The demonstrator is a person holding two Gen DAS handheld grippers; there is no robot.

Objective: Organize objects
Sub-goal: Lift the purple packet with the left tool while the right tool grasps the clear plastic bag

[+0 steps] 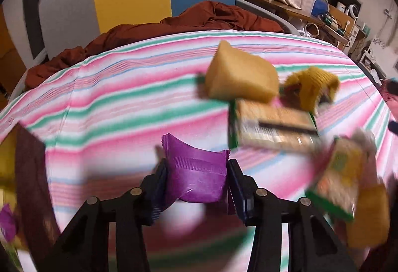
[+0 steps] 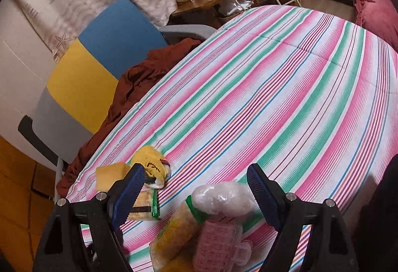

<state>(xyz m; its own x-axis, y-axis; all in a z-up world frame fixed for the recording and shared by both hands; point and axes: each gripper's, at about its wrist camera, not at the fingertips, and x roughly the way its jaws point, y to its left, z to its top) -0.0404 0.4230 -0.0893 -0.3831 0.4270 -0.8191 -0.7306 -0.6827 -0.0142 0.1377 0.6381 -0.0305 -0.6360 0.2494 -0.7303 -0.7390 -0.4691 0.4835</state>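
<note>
The striped bedspread (image 1: 124, 102) carried a loose huddle of snack packs, a tan wedge-shaped packet (image 1: 241, 75) and a flat cracker pack (image 1: 271, 127) among them. The right gripper (image 2: 196, 187) hovered with jaws spread wide over a clear bag of yellow snacks (image 2: 174, 229). Smallest, the purple wrapper (image 1: 196, 172) sat pinched between the left gripper's (image 1: 196, 180) pads; it looked light, crinkly and slippery, best gripped across its body.

Purple wrapper (image 1: 196, 177) crumpled, pinched above striped sheet.
</note>
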